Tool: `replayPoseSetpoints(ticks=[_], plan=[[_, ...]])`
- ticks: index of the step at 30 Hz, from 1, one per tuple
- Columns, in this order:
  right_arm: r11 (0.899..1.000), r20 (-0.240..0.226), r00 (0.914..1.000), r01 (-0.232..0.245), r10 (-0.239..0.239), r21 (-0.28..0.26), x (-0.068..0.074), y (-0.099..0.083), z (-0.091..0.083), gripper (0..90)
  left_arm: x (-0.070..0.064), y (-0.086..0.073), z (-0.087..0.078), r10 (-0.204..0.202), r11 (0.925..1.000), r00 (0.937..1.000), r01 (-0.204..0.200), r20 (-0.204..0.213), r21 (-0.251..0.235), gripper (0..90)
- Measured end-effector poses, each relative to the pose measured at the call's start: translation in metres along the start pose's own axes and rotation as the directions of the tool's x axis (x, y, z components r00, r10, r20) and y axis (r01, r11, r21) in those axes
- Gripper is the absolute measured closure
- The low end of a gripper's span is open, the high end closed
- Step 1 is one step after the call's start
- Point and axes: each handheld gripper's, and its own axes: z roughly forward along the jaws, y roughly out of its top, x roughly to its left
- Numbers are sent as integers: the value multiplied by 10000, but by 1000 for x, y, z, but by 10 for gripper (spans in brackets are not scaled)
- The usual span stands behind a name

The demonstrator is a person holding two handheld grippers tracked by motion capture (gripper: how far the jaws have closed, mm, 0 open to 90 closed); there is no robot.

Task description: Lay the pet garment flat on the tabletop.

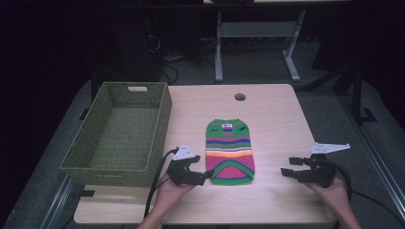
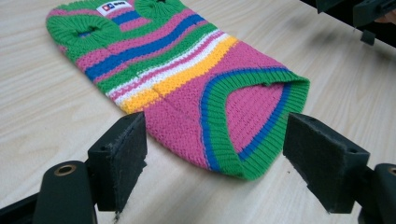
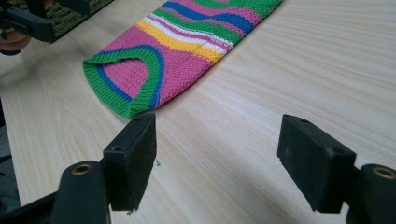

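A striped knitted sweater (image 1: 229, 151) lies flat near the middle of the wooden bench (image 1: 272, 109), its green collar end away from the person and its green-edged hem toward them. The left claw (image 1: 206, 175) is held at the hem's left corner, jaws spread wide; in the left gripper view the hem (image 2: 243, 135) sits between the two black jaws, just ahead of them, with neither pad touching the knit. The right claw (image 1: 285, 168) hovers well to the right of the sweater over bare wood, its jaws likewise parted and holding nothing; in the right gripper view the sweater (image 3: 173, 56) lies ahead and to the left of its jaws. A green woven basket (image 1: 119, 133) stands at the bench's left edge.
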Motion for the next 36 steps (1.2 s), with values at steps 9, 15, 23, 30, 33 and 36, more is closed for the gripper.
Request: replayPoseSetpoints(ticks=[9, 15, 23, 30, 33, 36], plan=[[10000, 30, 10000, 39, -39, -23, 3, -11, -8, 271, -5, -10, -8, 80, 9999, 10000, -81, 33, 105, 209], [9999, 100, 9999, 56, -55, -131, 5, -21, -12, 271, -7, -16, -14, 205, 9997, 9998, -204, -48, 168, 205], [9997, 207, 9998, 59, -55, -225, 9, -29, -17, 271, -8, -22, -23, 86, 10000, 9999, -86, -133, -50, 206], [9995, 353, 9993, 87, -77, -309, 14, -35, -21, 265, -10, -29, -32, -59, 9998, 9999, 57, -109, -206, 205], [9990, 436, 9990, 50, -31, -436, 19, -39, -23, 260, -11, -35, -36, -117, 9993, 9999, 113, -114, -366, 205], [9968, 458, 9989, 110, -74, -789, 23, -45, -24, 256, -16, -41, -36, -13, 9993, 9999, 8, -133, -370, 208]])
